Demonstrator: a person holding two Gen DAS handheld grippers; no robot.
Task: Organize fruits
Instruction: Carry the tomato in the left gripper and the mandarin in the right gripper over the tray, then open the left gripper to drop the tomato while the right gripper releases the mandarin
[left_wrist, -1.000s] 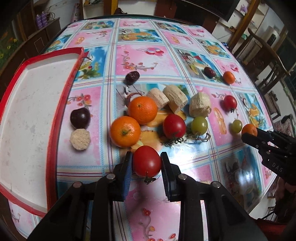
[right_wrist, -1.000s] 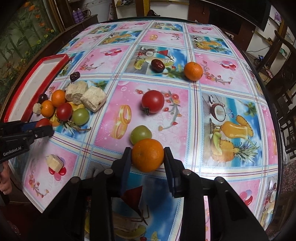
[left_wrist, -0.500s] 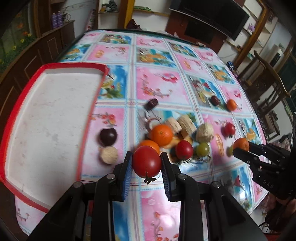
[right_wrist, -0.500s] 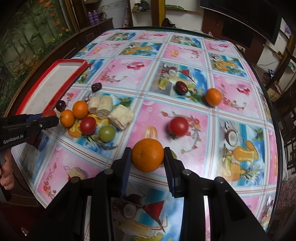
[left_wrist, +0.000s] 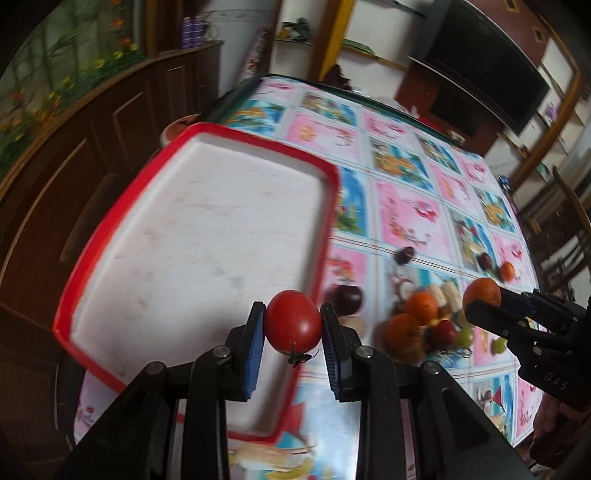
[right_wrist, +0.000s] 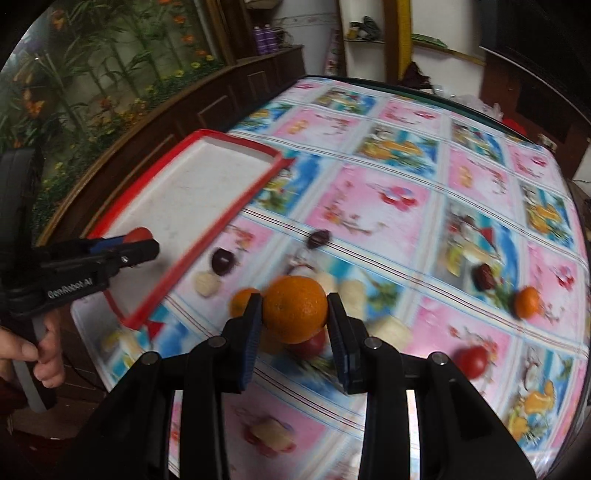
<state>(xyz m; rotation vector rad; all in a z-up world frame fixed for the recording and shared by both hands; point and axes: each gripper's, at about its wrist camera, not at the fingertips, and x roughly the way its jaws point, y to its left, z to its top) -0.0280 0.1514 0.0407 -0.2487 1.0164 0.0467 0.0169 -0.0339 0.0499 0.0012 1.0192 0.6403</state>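
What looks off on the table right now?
Nothing damaged or spilled. The red-rimmed tray sits bare while fruit lies loose on the tablecloth beside it; a tomato and an orange are held in the tools.

A counter (right_wrist: 476, 206) covered in a glossy pink-and-blue fruit-print plastic cloth carries a white rectangular tray with a red rim (left_wrist: 325, 236) at its left edge. Just beside the tray lie a dark round plum (right_wrist: 222, 261) and a pale beige puffed cake (right_wrist: 206, 283). Near them, blurred, sits a cluster of oranges (left_wrist: 421, 307), a red tomato and green fruit. Farther right lie a dark date (right_wrist: 484, 277), a small orange (right_wrist: 527, 302) and a red tomato (right_wrist: 472, 362).
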